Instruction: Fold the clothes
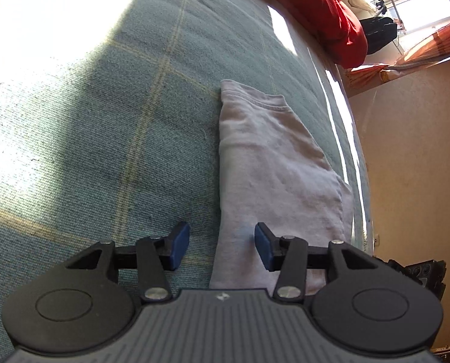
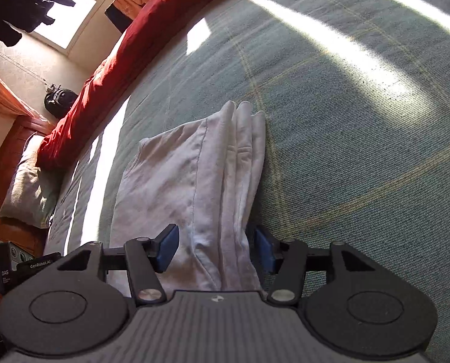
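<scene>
Left gripper (image 1: 222, 249): jaws parted, pads clear of the cloth, nothing held; it hovers over the near left edge of the folded garment (image 1: 273, 163).
Garment: pale, folded into a long narrow bundle lying on the green blanket (image 1: 104, 121), close to the bed's edge.
Long axis: runs straight away from both grippers toward the red duvet (image 1: 315, 6).
Right gripper (image 2: 214, 248): jaws spread, straddling the stacked folds at the garment's (image 2: 194, 175) near right edge without pinching.
Nearer hand: both sit at the same near end, so neither is clearly closer.
Next move, likely: grip the near end and fold it away along the axis.
</scene>
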